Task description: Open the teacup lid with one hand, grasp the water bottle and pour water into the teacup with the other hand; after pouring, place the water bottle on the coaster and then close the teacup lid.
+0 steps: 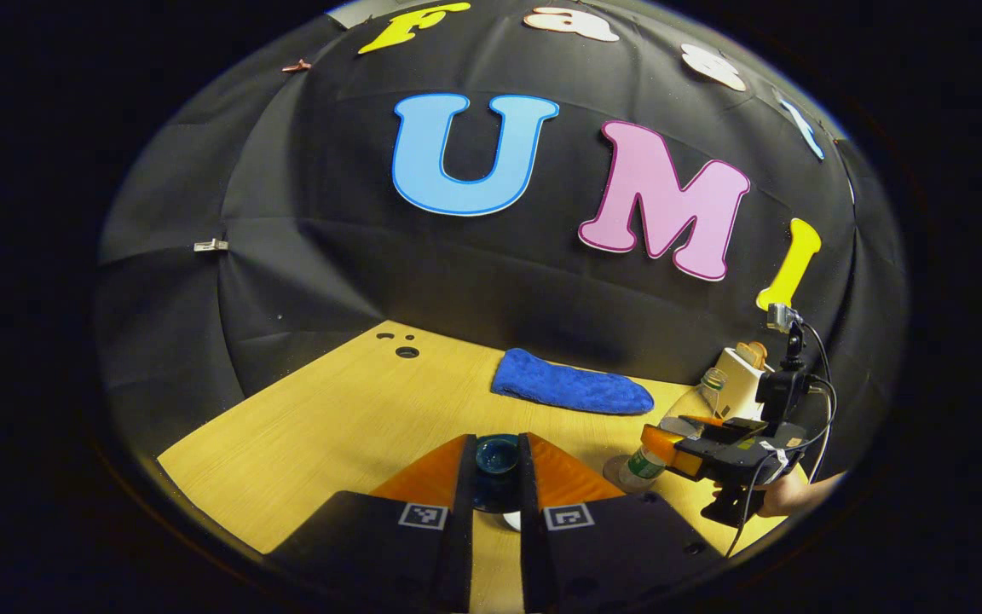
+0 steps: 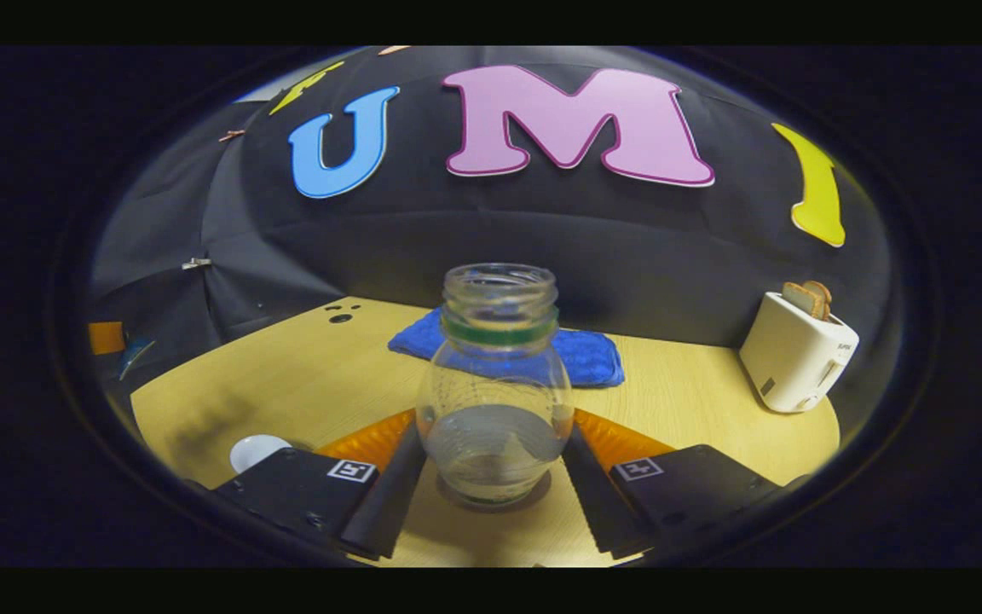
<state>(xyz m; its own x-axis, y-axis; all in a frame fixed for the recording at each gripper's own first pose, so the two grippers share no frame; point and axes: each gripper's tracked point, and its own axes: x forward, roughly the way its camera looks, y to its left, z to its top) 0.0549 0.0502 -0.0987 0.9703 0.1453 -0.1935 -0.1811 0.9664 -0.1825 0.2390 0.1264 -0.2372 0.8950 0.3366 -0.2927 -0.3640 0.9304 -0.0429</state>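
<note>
The left tongs [image 1: 495,490] clench a dark blue teacup lid [image 1: 497,456] above the wooden table [image 1: 329,418]. The right tongs [image 2: 495,460] grip the clear, uncapped plastic water bottle [image 2: 495,401], upright on a round coaster [image 2: 534,495], blue cloth [image 2: 593,354] beyond.

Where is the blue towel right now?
The fuzzy blue cloth towel lies on the wooden table at the back by the black wall, behind the clear plastic water bottle and left of the white toaster in the right gripper view.

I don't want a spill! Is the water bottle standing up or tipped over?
Standing up. In the right gripper view the water bottle is upright between the jaws, open mouth on top, base on a coaster.
</note>
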